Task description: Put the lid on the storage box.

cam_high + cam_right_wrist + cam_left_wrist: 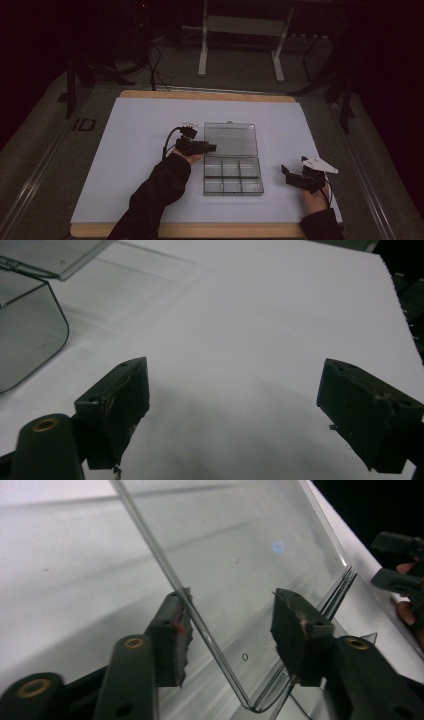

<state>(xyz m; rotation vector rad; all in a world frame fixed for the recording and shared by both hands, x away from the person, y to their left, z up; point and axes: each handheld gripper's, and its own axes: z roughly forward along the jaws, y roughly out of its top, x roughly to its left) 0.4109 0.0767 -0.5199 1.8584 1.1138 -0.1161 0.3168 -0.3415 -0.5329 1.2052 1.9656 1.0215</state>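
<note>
A clear plastic compartment box (232, 175) lies open on the white sheet, its lid (231, 139) folded back flat behind the tray. My left gripper (212, 147) reaches in at the lid's left edge near the hinge. In the left gripper view the lid (240, 545) has its rim and corner between the jaws of the left gripper (230, 630). One pad (172, 635) sits right at the rim and the other stands apart. My right gripper (285, 172) rests to the right of the box, and its jaws (235, 405) are wide apart over bare sheet.
The white sheet (140, 165) covers a wooden tabletop (200, 230). A metal stand (202, 50) and cables are on the floor beyond the far edge. The box corner (25, 340) lies at the left of the right gripper view.
</note>
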